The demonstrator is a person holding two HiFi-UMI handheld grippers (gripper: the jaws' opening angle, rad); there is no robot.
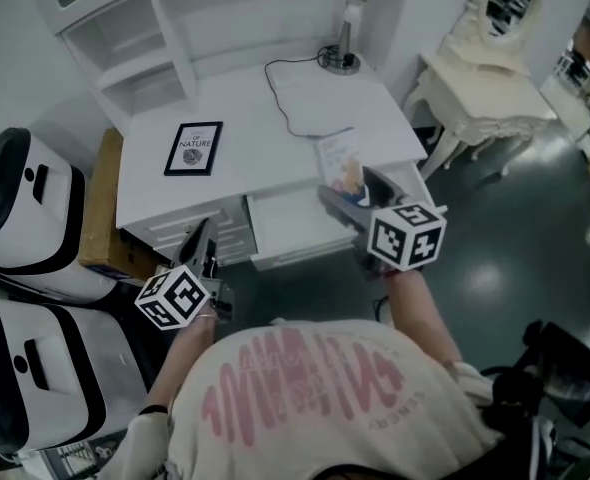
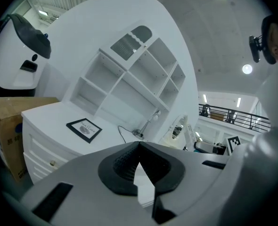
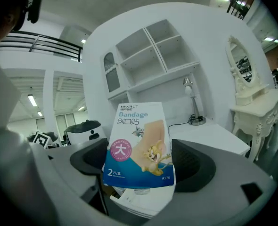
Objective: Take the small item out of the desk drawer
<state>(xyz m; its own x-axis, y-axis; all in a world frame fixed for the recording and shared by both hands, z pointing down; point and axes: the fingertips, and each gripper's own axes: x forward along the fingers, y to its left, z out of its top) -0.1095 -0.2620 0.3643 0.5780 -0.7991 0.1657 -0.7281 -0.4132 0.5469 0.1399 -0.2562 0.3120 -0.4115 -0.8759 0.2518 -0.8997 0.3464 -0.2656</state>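
- Cardboard box (image 1: 99, 206) stands against the desk's left end; brown, top closed, contents not visible.
- Left gripper (image 2: 139, 147) is held low in front of the desk's left drawer stack. Its dark ribbed pads meet at the tips, leaving only a thin wedge of light below, and nothing is between them.
- Framed print (image 1: 193, 148) lies flat on the left part of the desk (image 1: 235, 163); black frame, white mat. The desk top is smooth and white.
- Hutch (image 1: 140, 28) sits at the desk's back edge, with white, square, open-fronted compartments; its upper part is cut off in the head view.
- Drawer (image 1: 287, 226) at the desk's middle front is pulled out. It is a shallow white tray; its right end is hidden behind the right gripper, and any contents cannot be made out.
- Right gripper (image 3: 140, 163) is above the drawer's right end, its jaws clamped on the lower part of the bandage box (image 3: 138, 145). The box is flat glossy card with a blue band and a cartoon print, upright and clear of the drawer.
- Lamp (image 1: 350, 23) is at the desk's back right; metallic stem, round base, black cord looping forward.
- Vanity table (image 1: 480, 93) stands to the desk's right; cream, curved legs, with an oval mirror partly cut off.
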